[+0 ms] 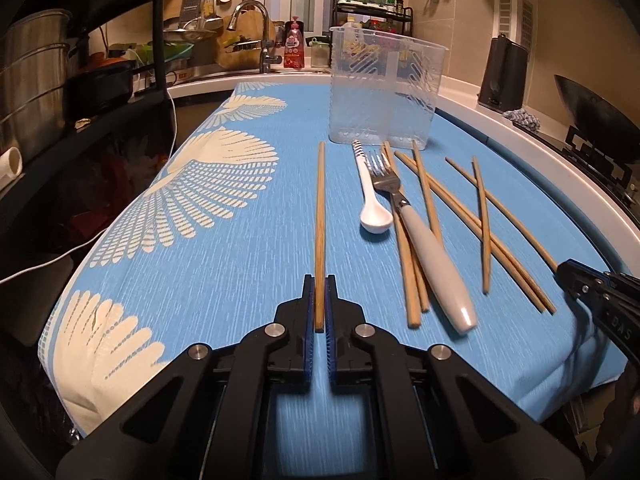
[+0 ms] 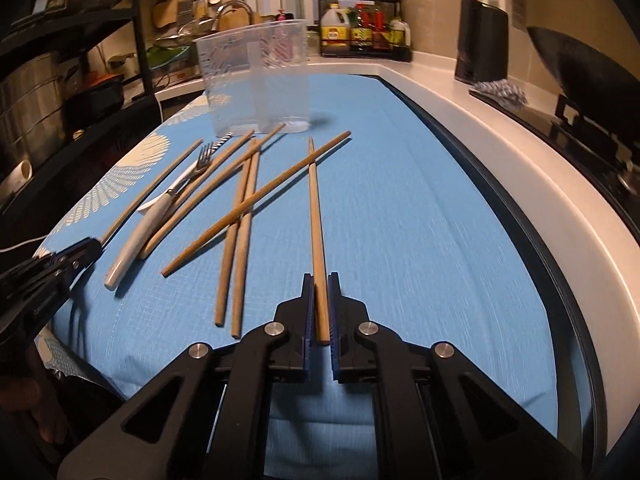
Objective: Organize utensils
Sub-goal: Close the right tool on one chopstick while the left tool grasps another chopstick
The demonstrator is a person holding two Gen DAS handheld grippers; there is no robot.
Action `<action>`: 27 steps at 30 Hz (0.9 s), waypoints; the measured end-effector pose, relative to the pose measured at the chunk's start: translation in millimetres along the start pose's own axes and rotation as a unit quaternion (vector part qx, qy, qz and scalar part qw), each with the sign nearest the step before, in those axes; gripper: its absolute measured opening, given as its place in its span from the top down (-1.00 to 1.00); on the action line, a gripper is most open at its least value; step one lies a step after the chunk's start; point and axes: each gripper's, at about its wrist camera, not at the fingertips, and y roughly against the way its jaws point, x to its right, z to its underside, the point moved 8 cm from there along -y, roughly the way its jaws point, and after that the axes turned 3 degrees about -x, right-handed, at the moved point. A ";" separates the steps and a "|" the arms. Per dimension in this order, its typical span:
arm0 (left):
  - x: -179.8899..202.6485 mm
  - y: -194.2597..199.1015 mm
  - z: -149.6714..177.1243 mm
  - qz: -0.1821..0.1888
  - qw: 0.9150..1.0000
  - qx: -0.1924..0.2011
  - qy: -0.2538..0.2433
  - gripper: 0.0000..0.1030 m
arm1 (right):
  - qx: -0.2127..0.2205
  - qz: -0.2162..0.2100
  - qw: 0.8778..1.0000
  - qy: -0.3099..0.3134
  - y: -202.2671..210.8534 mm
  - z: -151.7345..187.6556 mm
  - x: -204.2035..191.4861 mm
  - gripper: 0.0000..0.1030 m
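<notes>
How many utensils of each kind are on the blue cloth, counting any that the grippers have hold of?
Chopsticks: 7
Fork: 1
Spoon: 1
Total: 9

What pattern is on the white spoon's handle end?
Dark diagonal stripes on the white ceramic spoon, at its far handle tip; clearest in the left wrist view.

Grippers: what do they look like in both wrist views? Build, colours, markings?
Left gripper and right gripper match: black angular linkage arms with cut-out windows, round silver pivot pins, and ribbed blue pads lining two narrow black fingers. The right gripper's side shows white lettering, only partly readable. No cables or sleeves visible.
</notes>
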 end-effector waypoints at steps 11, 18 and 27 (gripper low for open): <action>2.3 -6.3 -1.7 -0.003 1.000 0.014 -0.001 0.88 | 0.010 -0.012 1.000 0.007 -3.1 -2.4 0.5 0.82; 2.9 -7.9 -2.3 -0.001 1.000 0.021 0.003 0.88 | 0.014 -0.015 1.000 0.013 -3.7 -3.2 -1.5 0.80; 2.9 -10.1 -4.5 -0.003 1.000 0.025 -0.002 0.89 | 0.019 -0.015 0.999 0.020 -4.3 -4.1 -5.3 0.80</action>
